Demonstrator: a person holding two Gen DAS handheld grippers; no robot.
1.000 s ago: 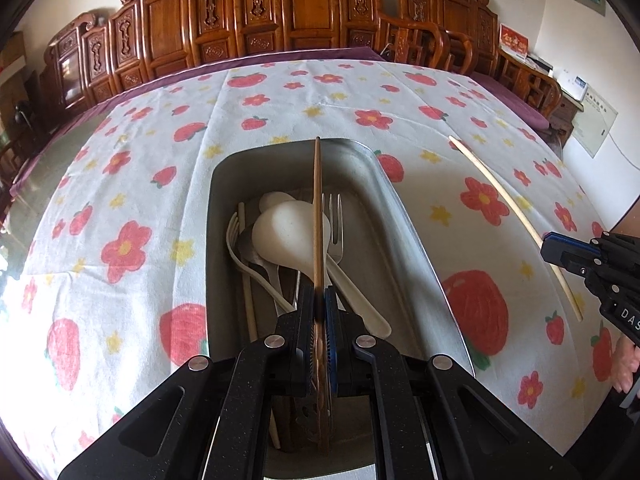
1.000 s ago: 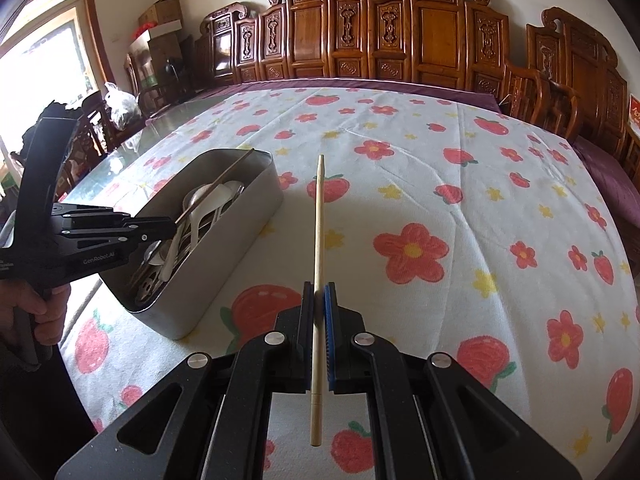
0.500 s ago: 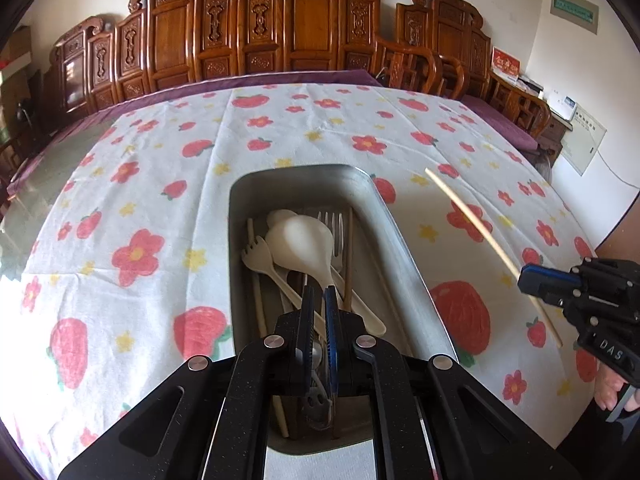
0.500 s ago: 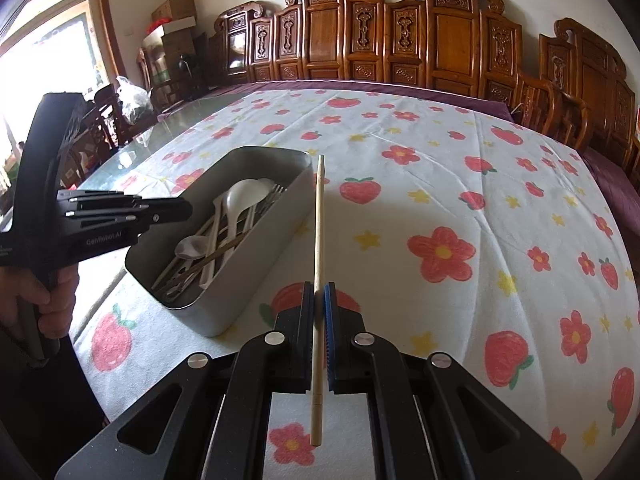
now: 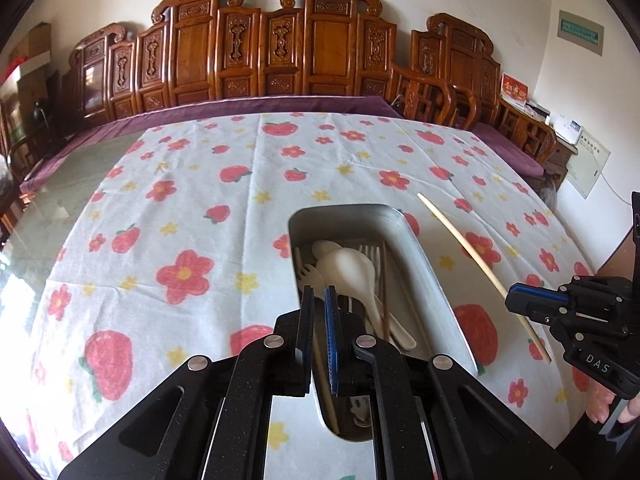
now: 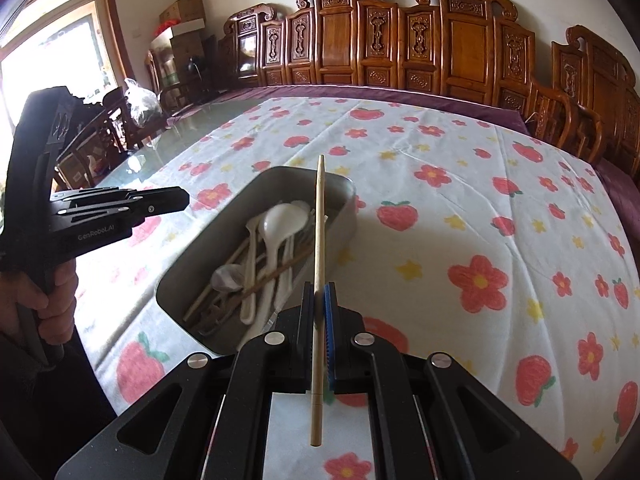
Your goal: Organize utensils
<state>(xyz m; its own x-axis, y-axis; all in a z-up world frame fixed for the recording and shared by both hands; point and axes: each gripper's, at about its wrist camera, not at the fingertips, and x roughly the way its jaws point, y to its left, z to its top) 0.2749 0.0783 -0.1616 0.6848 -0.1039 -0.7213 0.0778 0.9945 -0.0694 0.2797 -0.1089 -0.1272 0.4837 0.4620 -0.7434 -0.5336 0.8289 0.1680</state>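
A metal tray (image 5: pixel 434 276) (image 6: pixel 188 264) on the flowered cloth holds a white spoon (image 5: pixel 352 268) (image 6: pixel 280 220), a white fork, a metal fork and a dark chopstick (image 5: pixel 385 284) (image 6: pixel 276 272). My left gripper (image 5: pixel 318 300) (image 6: pixel 184 200) is slightly open and empty, above the tray's left near side. My right gripper (image 6: pixel 319 300) (image 5: pixel 510 300) is shut on a light wooden chopstick (image 6: pixel 319 232) (image 5: pixel 464 244), held above the tray's right rim and pointing along the tray.
The table (image 5: pixel 200 208) is covered by a white cloth with strawberries and flowers, with bare glass at the left. Carved wooden chairs (image 5: pixel 320 48) line the far edge. The table's near right edge lies by my right hand.
My left gripper let the dark chopstick go into the tray, opened slightly and drew back left. My right gripper carried the light chopstick leftward to over the tray.
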